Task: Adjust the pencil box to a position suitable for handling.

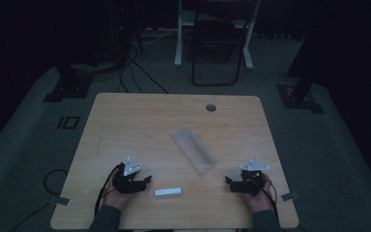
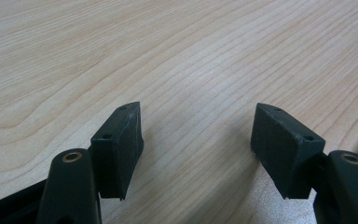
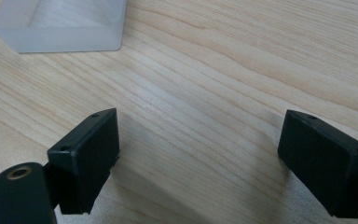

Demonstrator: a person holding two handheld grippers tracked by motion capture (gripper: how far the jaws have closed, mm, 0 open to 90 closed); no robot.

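Left claw (image 1: 145, 180) rests on the surface (image 1: 125, 116) near its front edge, jaws spread with nothing between them. Right claw (image 1: 228, 181) rests opposite, jaws likewise spread and empty. Between the two, just beside the left claw, lies a small white bar (image 1: 168, 192); its long axis runs nearly parallel to the front edge, its right end slightly farther away. A clear plastic sleeve (image 1: 193, 150) lies behind it, its long axis diagonal, the near end pointing toward the right claw.
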